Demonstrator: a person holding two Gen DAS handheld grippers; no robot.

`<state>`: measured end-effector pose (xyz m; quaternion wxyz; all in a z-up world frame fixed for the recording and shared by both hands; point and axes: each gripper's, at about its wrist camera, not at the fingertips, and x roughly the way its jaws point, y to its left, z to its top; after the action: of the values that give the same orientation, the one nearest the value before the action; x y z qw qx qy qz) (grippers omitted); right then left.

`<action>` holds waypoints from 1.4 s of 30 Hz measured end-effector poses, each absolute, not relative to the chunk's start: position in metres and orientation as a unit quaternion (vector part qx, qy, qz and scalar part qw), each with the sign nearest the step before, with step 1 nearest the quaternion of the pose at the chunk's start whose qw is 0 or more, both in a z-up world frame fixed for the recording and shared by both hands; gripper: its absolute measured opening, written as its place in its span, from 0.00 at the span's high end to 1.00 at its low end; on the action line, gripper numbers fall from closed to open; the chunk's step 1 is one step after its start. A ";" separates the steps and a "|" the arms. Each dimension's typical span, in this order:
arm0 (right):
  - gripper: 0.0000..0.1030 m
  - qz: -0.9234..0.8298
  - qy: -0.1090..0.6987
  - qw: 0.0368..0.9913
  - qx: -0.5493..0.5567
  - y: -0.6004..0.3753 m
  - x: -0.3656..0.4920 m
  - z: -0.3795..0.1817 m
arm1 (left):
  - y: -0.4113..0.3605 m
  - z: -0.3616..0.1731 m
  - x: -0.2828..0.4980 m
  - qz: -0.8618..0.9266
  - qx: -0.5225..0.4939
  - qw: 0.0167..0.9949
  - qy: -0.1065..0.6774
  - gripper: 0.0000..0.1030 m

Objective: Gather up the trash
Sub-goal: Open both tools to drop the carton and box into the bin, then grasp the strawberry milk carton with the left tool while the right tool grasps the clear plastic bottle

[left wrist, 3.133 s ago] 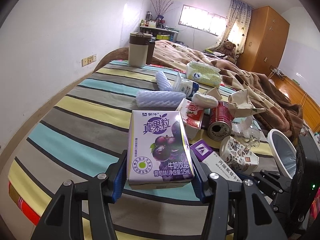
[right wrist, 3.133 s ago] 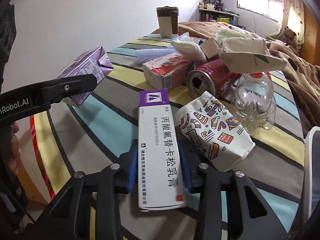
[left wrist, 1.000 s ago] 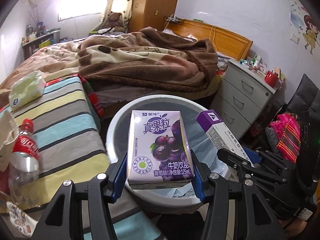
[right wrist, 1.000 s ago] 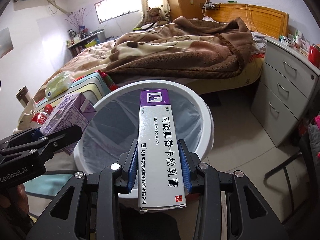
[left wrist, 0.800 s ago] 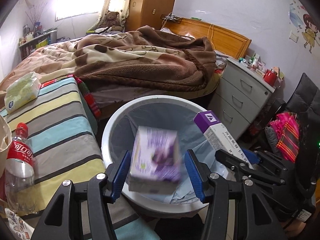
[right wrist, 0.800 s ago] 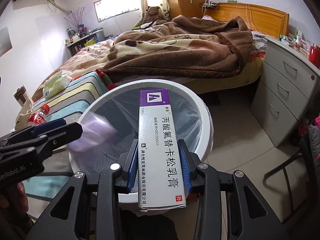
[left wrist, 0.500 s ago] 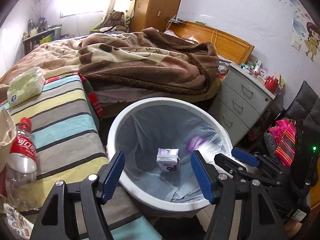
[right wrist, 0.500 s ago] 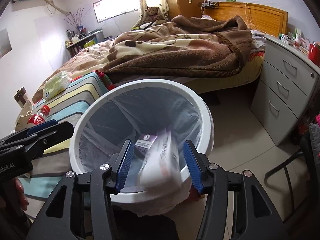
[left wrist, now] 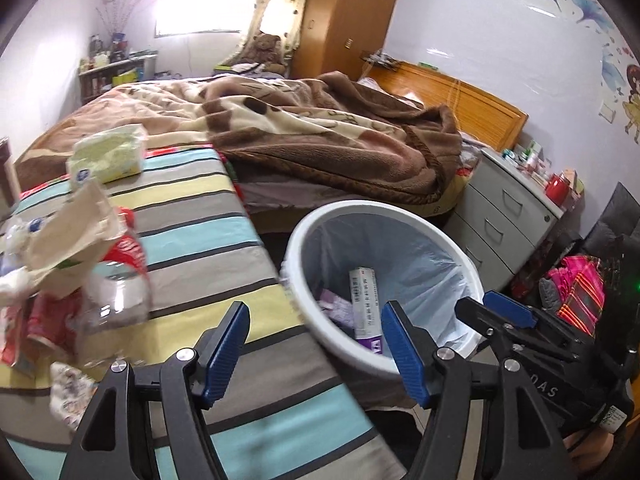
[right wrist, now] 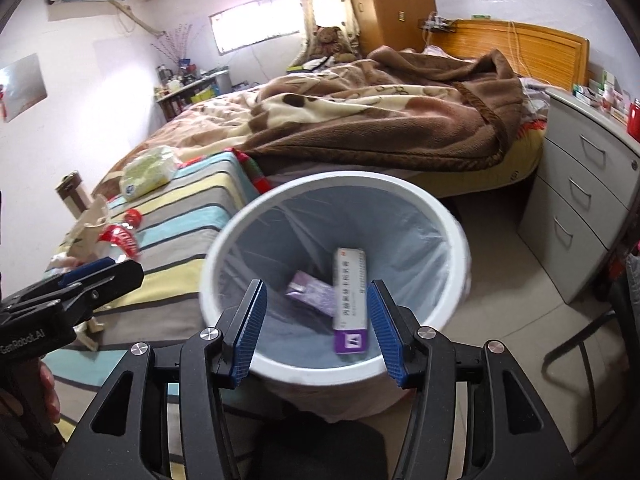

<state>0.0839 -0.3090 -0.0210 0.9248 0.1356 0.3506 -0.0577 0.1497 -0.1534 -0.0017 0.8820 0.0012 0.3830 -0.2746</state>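
Observation:
The white trash bin (left wrist: 448,240) with a clear liner stands beside the striped table; it also shows in the right wrist view (right wrist: 440,208). Inside lie the purple milk carton (right wrist: 312,294) and the white-and-purple medicine box (right wrist: 351,300), which also show in the left wrist view as carton (left wrist: 338,308) and box (left wrist: 366,304). My left gripper (left wrist: 316,354) is open and empty over the table's edge by the bin. My right gripper (right wrist: 318,328) is open and empty above the bin's near rim. Left on the table are a clear bottle with a red label (left wrist: 116,280), a paper bag (left wrist: 68,236) and a patterned carton (left wrist: 70,396).
The striped tablecloth (left wrist: 200,240) reaches the bin. A green tissue pack (left wrist: 108,156) lies at the table's far end. A bed with a brown blanket (left wrist: 320,136) is behind. A grey drawer chest (right wrist: 580,200) stands right of the bin.
Both grippers opened and dropped the milk carton and the medicine box into the bin. The left gripper has since swung left toward the table.

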 end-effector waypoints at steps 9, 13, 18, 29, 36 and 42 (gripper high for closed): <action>0.48 0.002 0.336 0.933 0.128 -0.270 0.089 -0.013 | -0.088 0.009 0.139 -0.225 -0.029 0.906 0.358 0.34; 0.48 0.026 0.339 0.932 0.121 -0.252 0.097 -0.015 | -0.051 0.009 0.140 -0.193 -0.045 0.914 0.354 0.34; 0.38 0.054 0.342 0.929 0.131 -0.232 0.108 -0.016 | -0.012 0.007 0.145 -0.160 -0.061 0.920 0.352 0.34; 0.36 0.082 0.356 0.922 0.128 -0.192 0.134 -0.016 | 0.047 0.000 0.158 -0.112 -0.081 0.924 0.357 0.34; 0.32 0.103 0.376 0.913 0.124 -0.170 0.159 -0.019 | 0.075 -0.012 0.176 -0.077 -0.077 0.920 0.376 0.34; 0.31 0.121 0.393 0.904 0.115 -0.155 0.177 -0.024 | 0.084 -0.031 0.195 -0.066 -0.060 0.911 0.403 0.34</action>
<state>0.1770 -0.1546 -0.0244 0.9044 0.1154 0.3925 0.1213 0.1946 0.0845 -0.0315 0.9111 -0.0599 0.4026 -0.0655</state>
